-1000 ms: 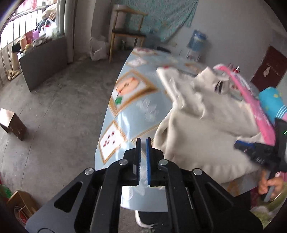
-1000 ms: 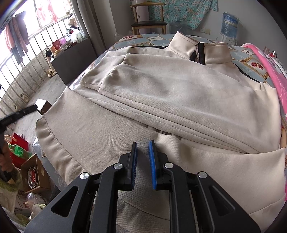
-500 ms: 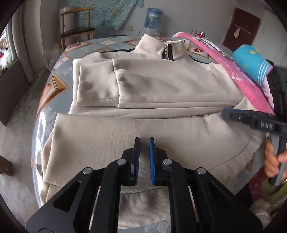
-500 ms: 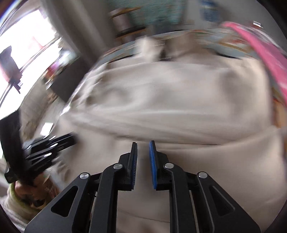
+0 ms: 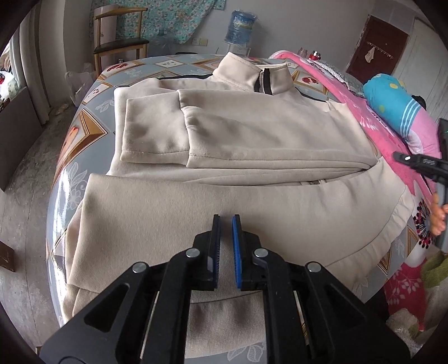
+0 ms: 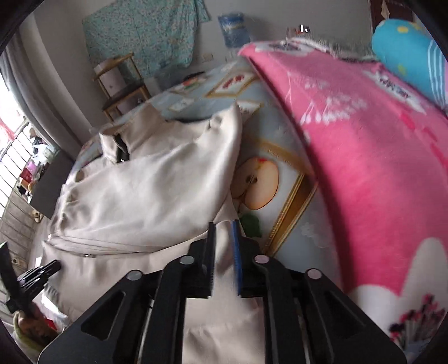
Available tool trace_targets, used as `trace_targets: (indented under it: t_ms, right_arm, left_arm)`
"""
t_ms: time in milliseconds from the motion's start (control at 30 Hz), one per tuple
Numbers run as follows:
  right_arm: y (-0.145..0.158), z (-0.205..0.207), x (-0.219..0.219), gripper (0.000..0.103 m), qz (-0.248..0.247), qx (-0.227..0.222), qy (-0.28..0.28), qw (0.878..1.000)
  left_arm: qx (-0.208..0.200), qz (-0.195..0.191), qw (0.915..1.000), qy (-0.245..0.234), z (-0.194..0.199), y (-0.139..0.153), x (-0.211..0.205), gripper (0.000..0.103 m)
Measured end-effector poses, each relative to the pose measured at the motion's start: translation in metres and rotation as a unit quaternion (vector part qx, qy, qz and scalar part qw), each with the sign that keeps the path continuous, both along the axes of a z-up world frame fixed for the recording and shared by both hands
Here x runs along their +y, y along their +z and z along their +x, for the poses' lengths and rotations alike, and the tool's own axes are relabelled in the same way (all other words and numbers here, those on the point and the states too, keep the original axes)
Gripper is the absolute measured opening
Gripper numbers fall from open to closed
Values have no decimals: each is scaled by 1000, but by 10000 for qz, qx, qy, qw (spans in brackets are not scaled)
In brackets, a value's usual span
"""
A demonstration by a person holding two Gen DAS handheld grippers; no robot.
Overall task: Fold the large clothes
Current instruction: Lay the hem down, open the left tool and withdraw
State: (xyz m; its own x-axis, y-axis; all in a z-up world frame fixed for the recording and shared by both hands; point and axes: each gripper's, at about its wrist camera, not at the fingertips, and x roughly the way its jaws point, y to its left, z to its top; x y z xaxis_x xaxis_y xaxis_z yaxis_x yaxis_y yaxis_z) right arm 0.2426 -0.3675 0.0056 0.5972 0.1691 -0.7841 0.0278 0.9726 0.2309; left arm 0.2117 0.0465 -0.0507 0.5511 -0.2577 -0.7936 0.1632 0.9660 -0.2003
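Observation:
A large cream zip-up jacket lies on the round table, collar at the far side, one sleeve folded across its front, the hem hanging over the near edge. My left gripper hovers over the hem, jaws a narrow gap apart and empty. My right gripper is over the jacket's right edge, jaws slightly apart with nothing between them. The right gripper also shows at the right edge of the left wrist view; the left one shows at the lower left of the right wrist view.
A pink blanket and a blue pillow lie right of the table. A wooden chair and a water bottle stand by the far wall. A dark cabinet is on the left.
My left gripper swung from the table's left side to face the jacket's hem. My right gripper swung right, toward the jacket's right edge and the blanket.

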Motion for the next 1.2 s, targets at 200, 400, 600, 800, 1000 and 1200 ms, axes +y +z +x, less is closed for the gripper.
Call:
trace_targets:
  t_ms: [200, 400, 600, 800, 1000, 1200]
  right_arm:
    - [-18, -24, 27, 41, -831, 387, 550, 9943]
    - [-5, -35, 43, 41, -1248, 407, 610, 9895]
    - [8, -50, 109, 53, -863, 172, 1659, 9822]
    - [-39, -47, 158, 55, -1041, 643, 2062, 9708]
    - [-3, -63, 153, 56, -1050, 233, 2003, 9738]
    - [-25, -62, 145, 68, -1064, 517, 1822, 9761]
  left_arm:
    - [-15, 42, 10000, -20, 0, 0, -1, 9]
    - [-1, 4, 10000, -47, 0, -1, -1, 9]
    - [-2, 0, 10000, -45, 0, -1, 0, 9]
    - [-29, 42, 10000, -45, -1, 0, -2, 9]
    - [-274, 63, 9993, -262, -18, 23, -11, 34]
    - [-125, -61, 9957, -912, -28, 23, -50, 55]
